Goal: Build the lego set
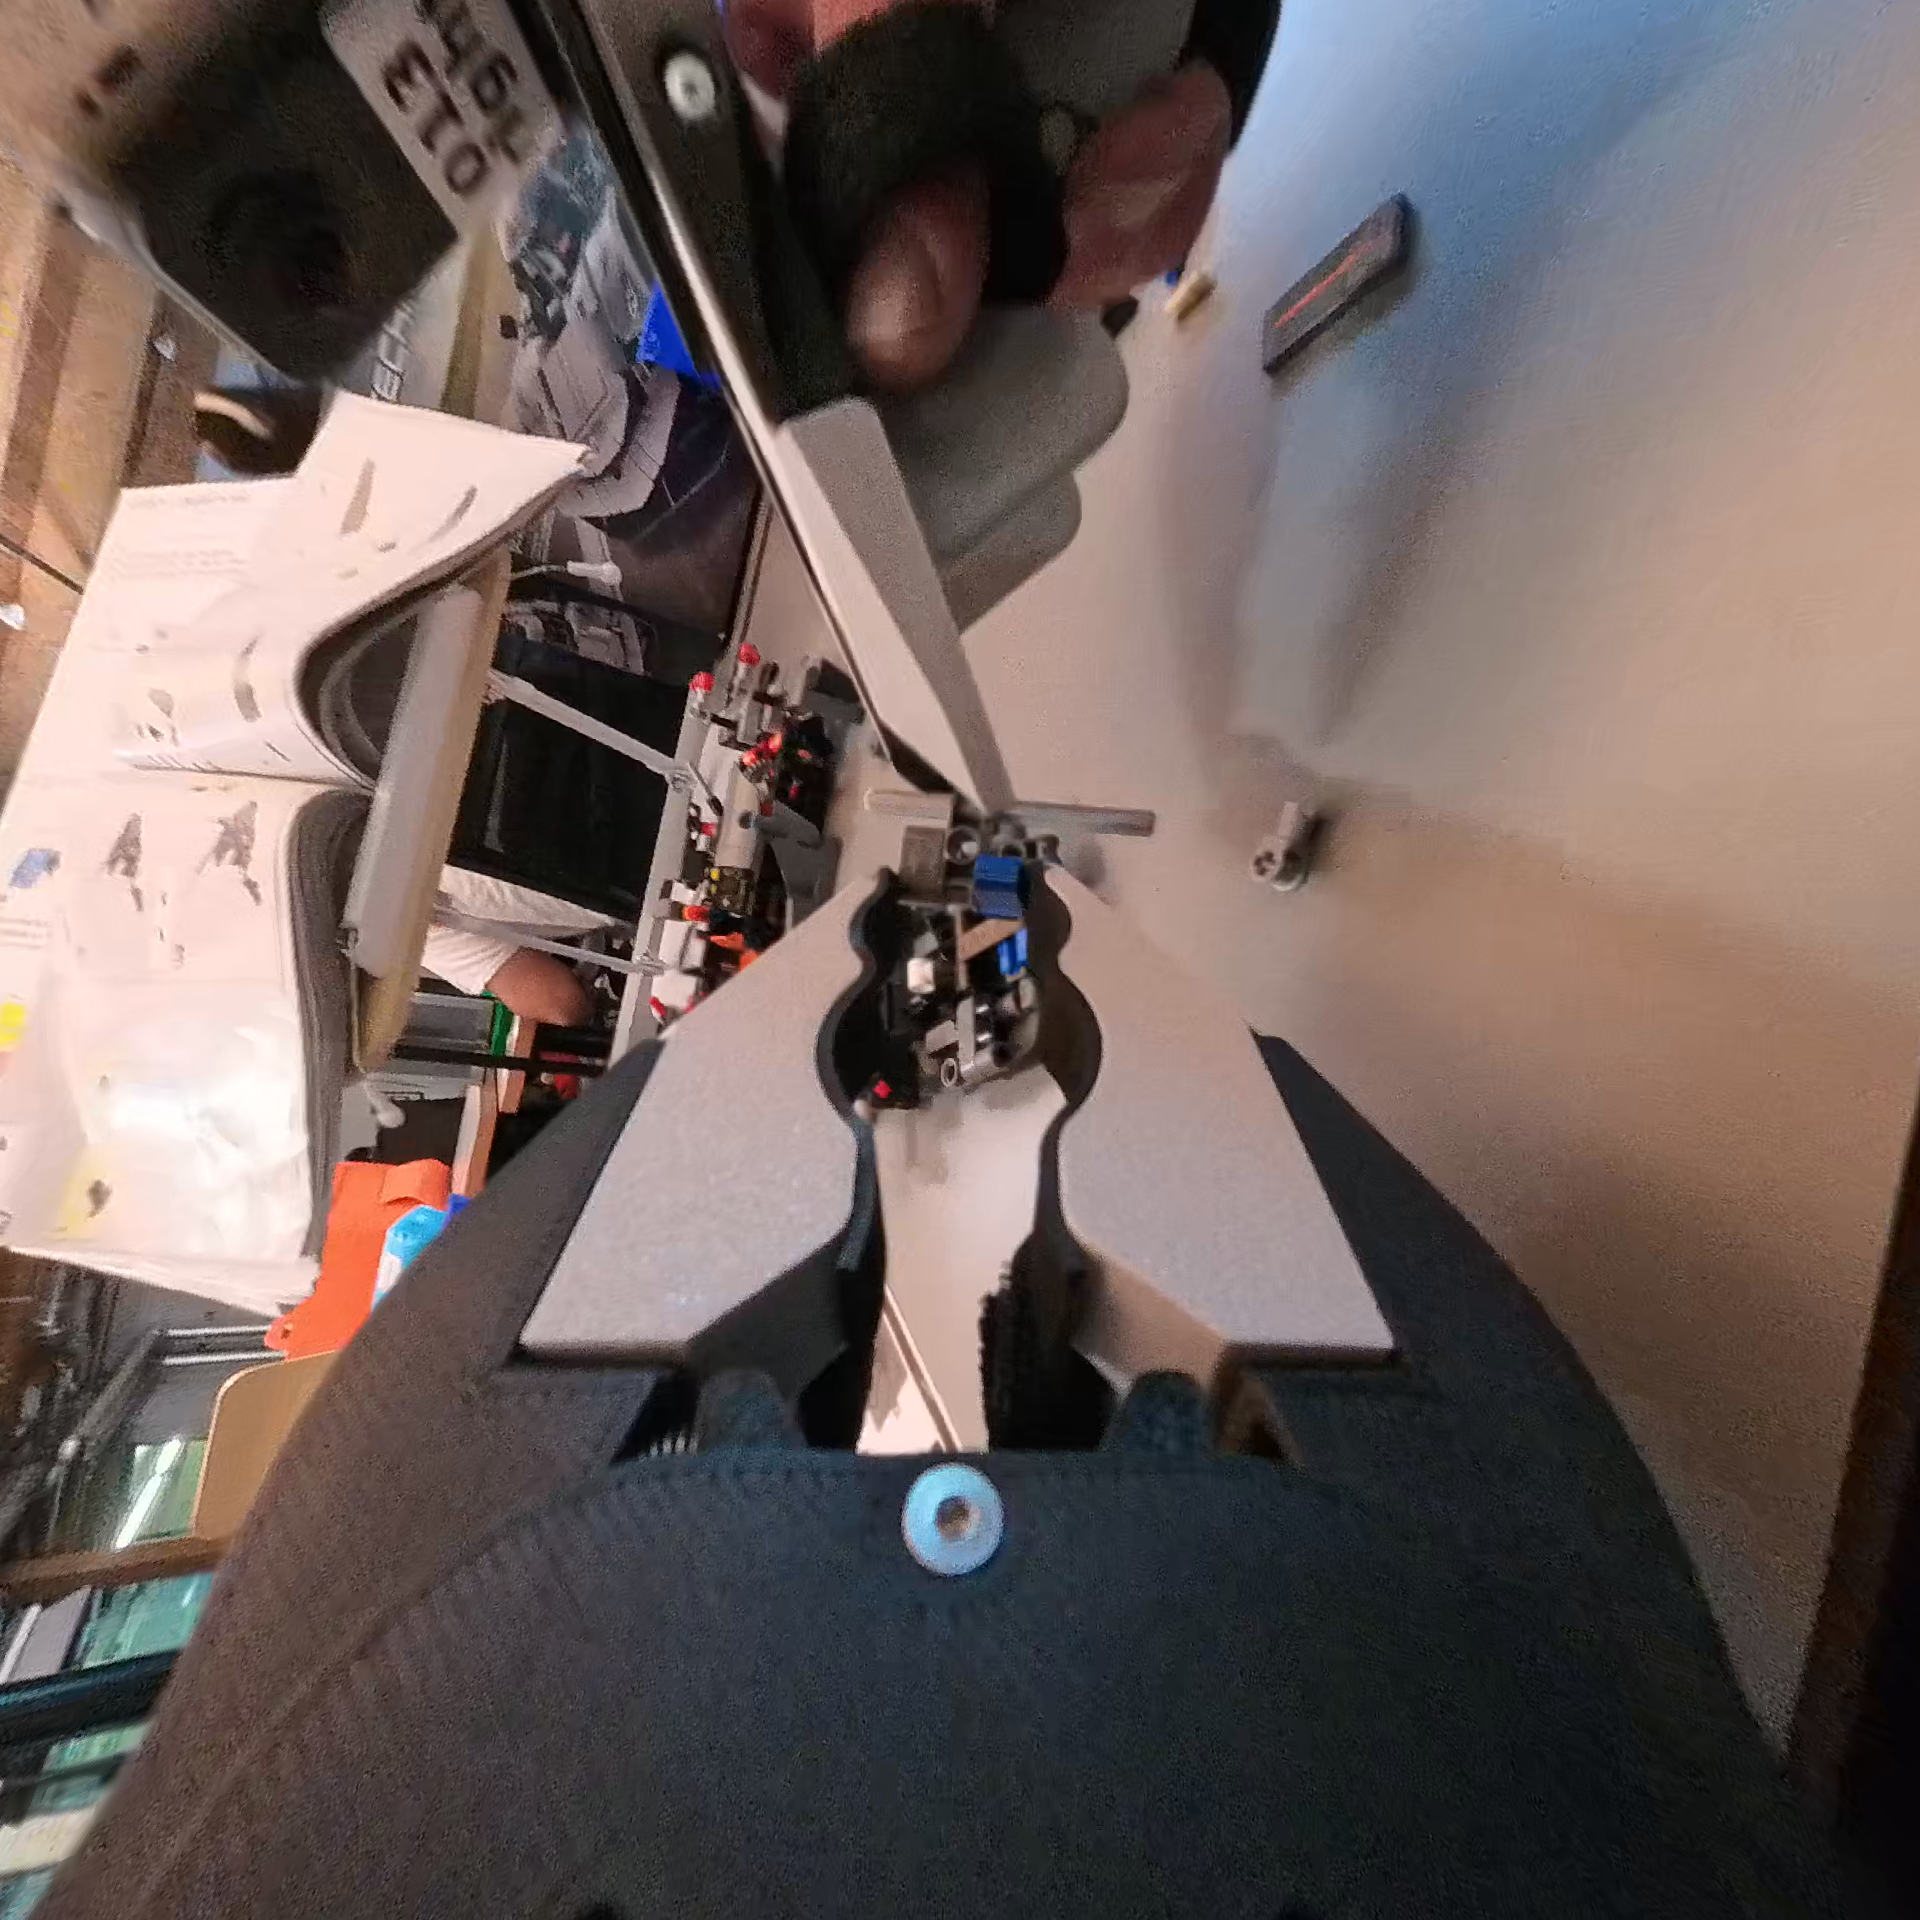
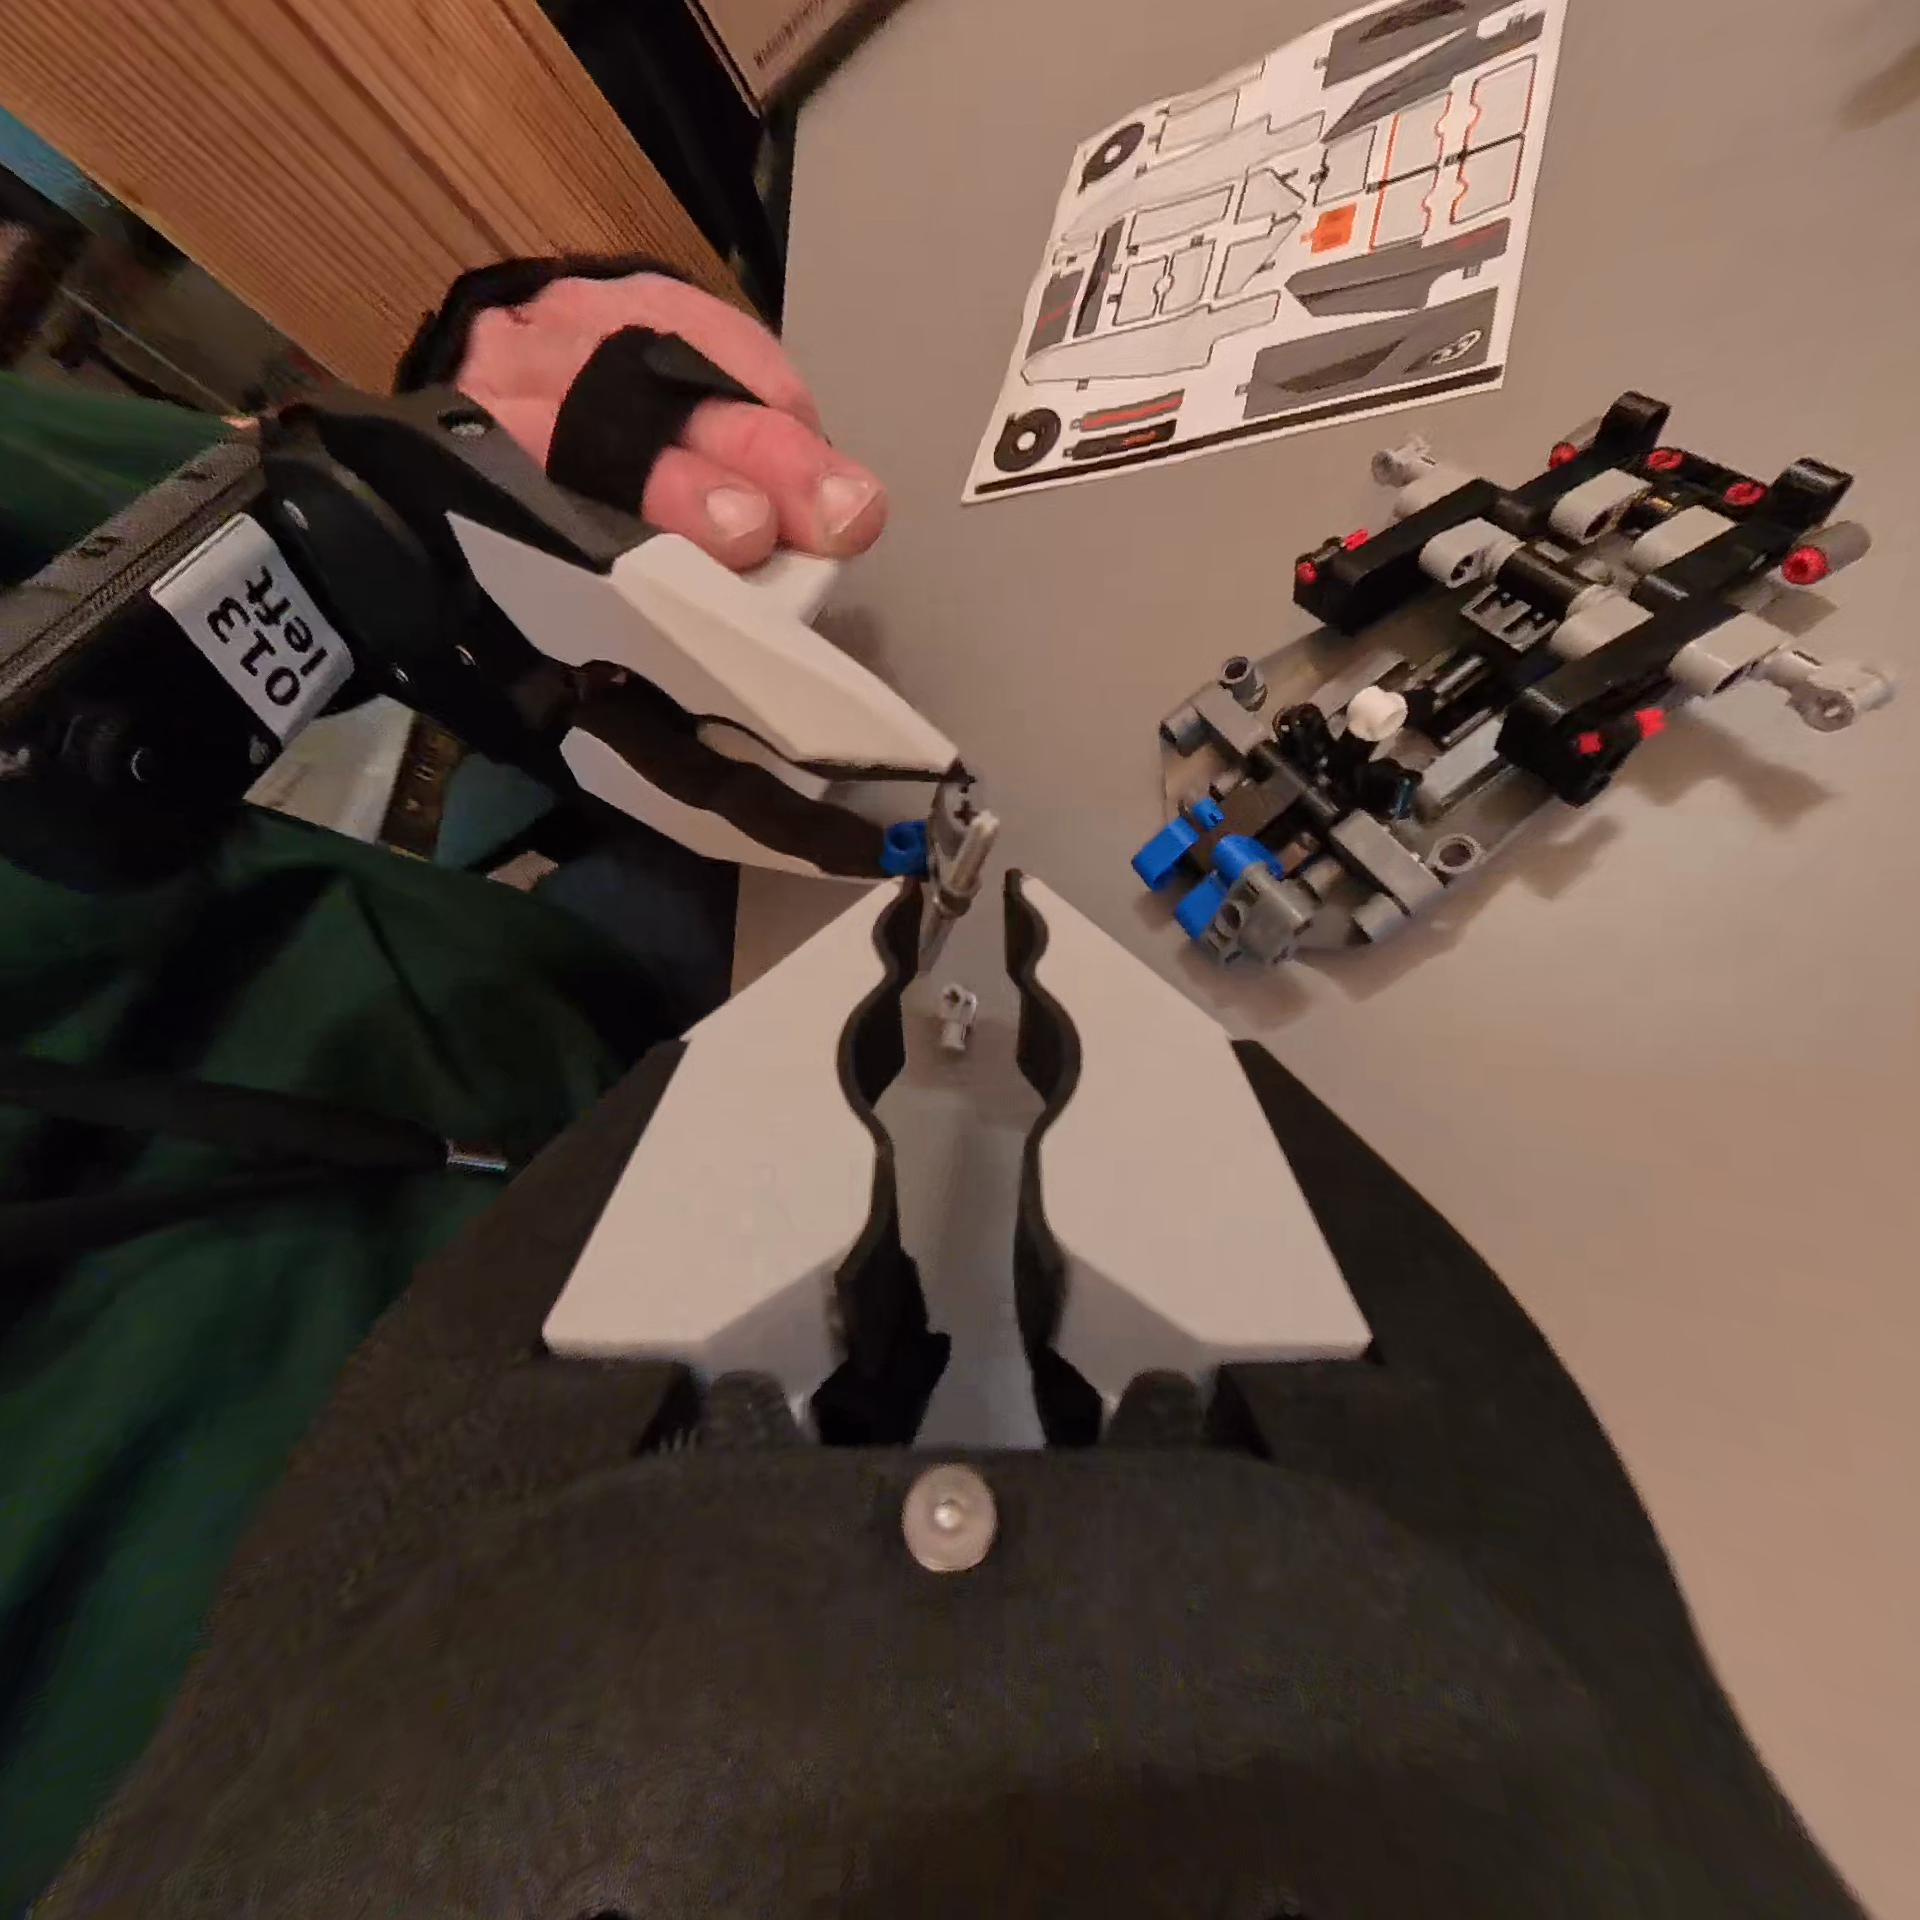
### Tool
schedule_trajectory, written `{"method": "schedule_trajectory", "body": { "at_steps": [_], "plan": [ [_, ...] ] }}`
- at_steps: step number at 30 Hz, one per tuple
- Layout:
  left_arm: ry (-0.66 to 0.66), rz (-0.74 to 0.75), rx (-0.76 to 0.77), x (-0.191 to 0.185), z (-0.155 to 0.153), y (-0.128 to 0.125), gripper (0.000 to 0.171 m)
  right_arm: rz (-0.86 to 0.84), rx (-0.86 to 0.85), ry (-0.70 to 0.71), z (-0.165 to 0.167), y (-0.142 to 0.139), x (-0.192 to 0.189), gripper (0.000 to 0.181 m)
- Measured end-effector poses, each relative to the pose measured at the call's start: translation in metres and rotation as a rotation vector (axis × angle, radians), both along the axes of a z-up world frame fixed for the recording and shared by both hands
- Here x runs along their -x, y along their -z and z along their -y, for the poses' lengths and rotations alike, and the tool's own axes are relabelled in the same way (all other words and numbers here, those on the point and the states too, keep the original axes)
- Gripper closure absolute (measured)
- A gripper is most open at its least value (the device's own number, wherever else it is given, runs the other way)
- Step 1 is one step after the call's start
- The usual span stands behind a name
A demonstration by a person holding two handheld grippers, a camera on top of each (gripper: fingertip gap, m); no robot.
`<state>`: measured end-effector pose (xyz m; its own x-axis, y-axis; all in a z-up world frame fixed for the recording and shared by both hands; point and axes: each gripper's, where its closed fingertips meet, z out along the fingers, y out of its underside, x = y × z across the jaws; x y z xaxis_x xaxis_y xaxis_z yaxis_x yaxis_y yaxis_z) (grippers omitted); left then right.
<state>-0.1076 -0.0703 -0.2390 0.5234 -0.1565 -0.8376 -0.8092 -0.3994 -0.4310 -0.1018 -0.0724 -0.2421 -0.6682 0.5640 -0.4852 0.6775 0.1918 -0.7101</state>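
The left gripper (image 2: pixel 940 821) is pinching a small subassembly (image 2: pixel 951 852) while the right gripper (image 2: pixel 961 904) is hovering beside it, fingers slightly spread.

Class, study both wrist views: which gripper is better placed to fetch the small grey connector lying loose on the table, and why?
The right gripper, probably. Its fingers stand apart and hold nothing, and the small grey connector lies on the table between them. The left gripper is shut on a small subassembly.

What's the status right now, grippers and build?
Left gripper shut on small sub-assembly. Right gripper open, tips at its axle. Chassis on table. Loose connector below.
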Motion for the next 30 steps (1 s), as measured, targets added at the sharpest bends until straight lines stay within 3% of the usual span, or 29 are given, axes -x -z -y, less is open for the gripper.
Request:
{"method": "schedule_trajectory", "body": {
  "at_steps": [5,8,12,18,21,24,30],
  "plan": [
    [0.015,-0.032,-0.028,0.000,0.000,-0.010,0.149,0.006,0.116,-0.017,0.006,-0.009,0.001,0.176],
    [0.031,0.021,-0.021,-0.001,0.003,-0.013,0.143,-0.052,0.063,0.003,0.004,-0.010,0.002,0.176],
    [0.079,0.361,0.007,-0.008,0.011,-0.015,0.126,-0.126,0.019,-0.013,0.005,-0.014,-0.003,0.176],
    [0.166,0.828,0.029,-0.016,0.011,-0.032,0.137,-0.291,-0.092,-0.063,0.012,-0.021,-0.009,0.176],
    [0.195,0.928,0.113,-0.021,0.011,-0.024,0.149,-0.340,-0.127,-0.084,0.015,-0.024,-0.014,0.176],
    [0.238,1.020,0.095,-0.027,0.009,-0.028,0.162,-0.368,-0.178,-0.106,0.018,-0.021,-0.018,0.175],
    [0.268,1.021,0.089,-0.030,0.009,-0.025,0.166,-0.379,-0.211,-0.095,0.017,-0.017,-0.019,0.174]
  ]
}}
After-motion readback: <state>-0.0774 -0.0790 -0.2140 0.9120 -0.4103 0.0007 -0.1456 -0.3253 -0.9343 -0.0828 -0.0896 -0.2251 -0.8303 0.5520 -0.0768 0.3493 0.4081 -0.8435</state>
